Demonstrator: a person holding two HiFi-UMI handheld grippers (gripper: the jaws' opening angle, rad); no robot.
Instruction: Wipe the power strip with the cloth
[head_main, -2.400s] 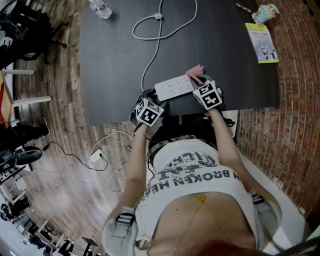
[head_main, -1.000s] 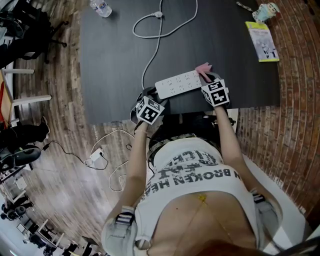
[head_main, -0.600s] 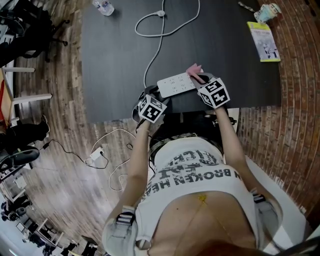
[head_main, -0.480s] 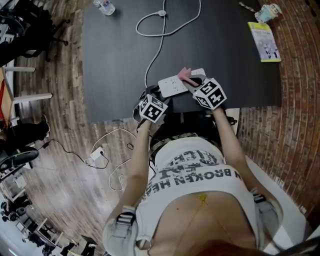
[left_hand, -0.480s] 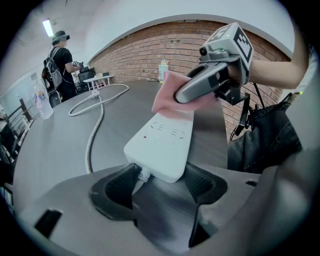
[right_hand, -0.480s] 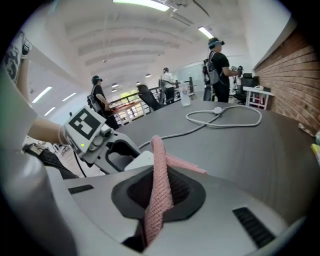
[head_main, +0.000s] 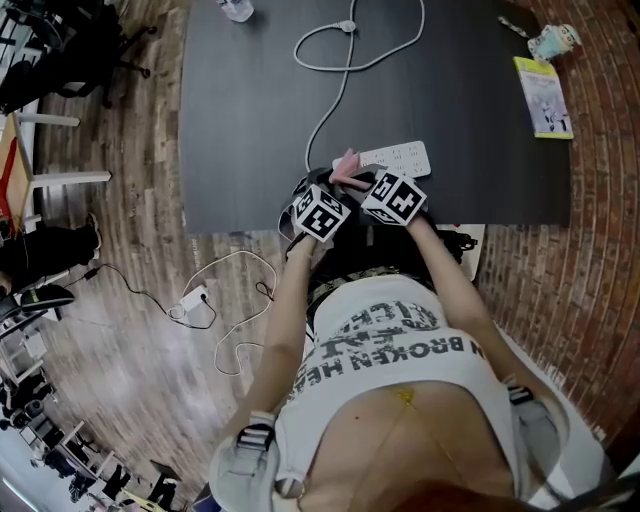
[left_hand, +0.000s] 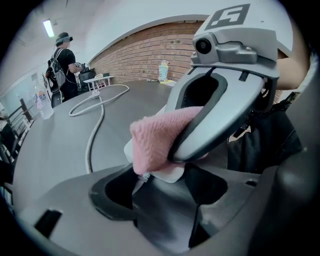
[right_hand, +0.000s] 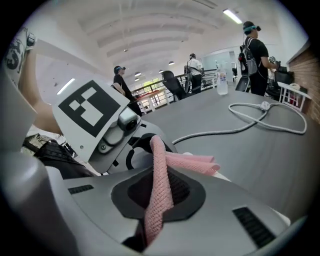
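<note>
A dark worktop (head_main: 250, 120) stands on a wood plank floor (head_main: 120, 350), with a brick wall (left_hand: 145, 50) along its right side. On the floor to the left lies a white charger (head_main: 195, 297) with its thin lead.

At the near edge of the worktop, right in front of the person, the two grippers sit close side by side. The left gripper (left_hand: 150, 184) has its fingers closed on the corded end of the power strip (head_main: 400, 157), where the cable (head_main: 335, 95) leaves it. The right gripper (right_hand: 160, 197) is just beside it, its fingers clamped on a pink cloth (right_hand: 161, 165). The cloth runs up out of the fingers and folds forward, and its free end rests on that same end of the strip. In the left gripper view the cloth covers the strip's corner, with one finger (left_hand: 210, 125) of the right gripper lying over it.

The rest of the white strip stretches away to the right, flat on the worktop, sockets up. Beyond it the cable runs across the worktop and ends in a loop, with the plug (head_main: 347, 27) near the far edge. A clear bottle (head_main: 237, 8) stands at the far left edge. At the far right corner lie a booklet (head_main: 543, 97) and a small cup (head_main: 553, 42). Past the worktop a few people stand in the hall; one person (right_hand: 257, 50) wears a headset and a backpack.
</note>
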